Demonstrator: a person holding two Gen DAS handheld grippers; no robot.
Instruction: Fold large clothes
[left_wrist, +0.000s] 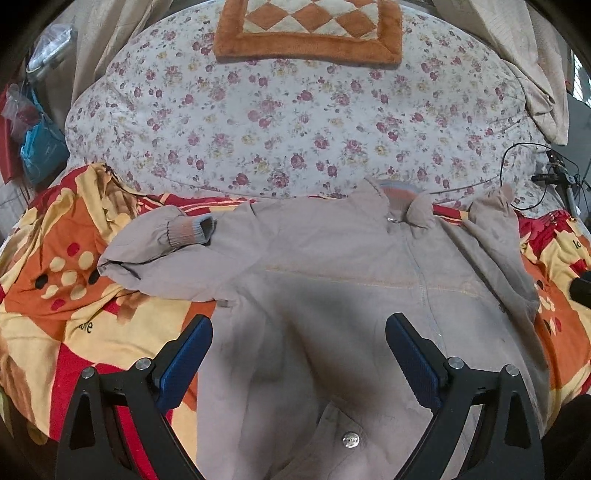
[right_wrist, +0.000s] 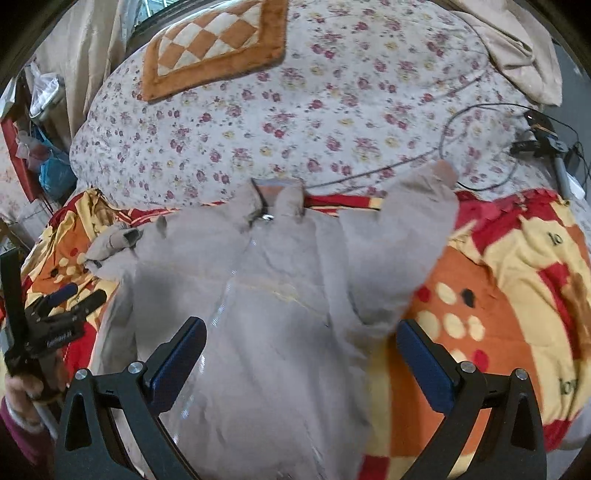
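**Listener:** Where is the jacket, and what are your tongs doing?

**Me:** The grey jacket (left_wrist: 332, 280) lies front-up on an orange and red blanket (left_wrist: 55, 295), its collar (left_wrist: 399, 206) at the far end, next to a flowered quilt (left_wrist: 295, 118). My left tongs (left_wrist: 299, 354) hang over the near half of it, spread wide and holding nothing. My right tongs (right_wrist: 301, 360) are spread wide and empty too, over the jacket's right side.

**Listener:** How much is folded?

**Me:** Very little, I judge. The left sleeve (left_wrist: 159, 243) is bent back so its ribbed cuff (left_wrist: 195, 230) lies near the shoulder. The right sleeve (right_wrist: 402, 243) points away towards the quilt, beside a black cable (right_wrist: 424, 158). The body lies flat at full length. Both sleeves need laying across the chest, then the body needs folding over.
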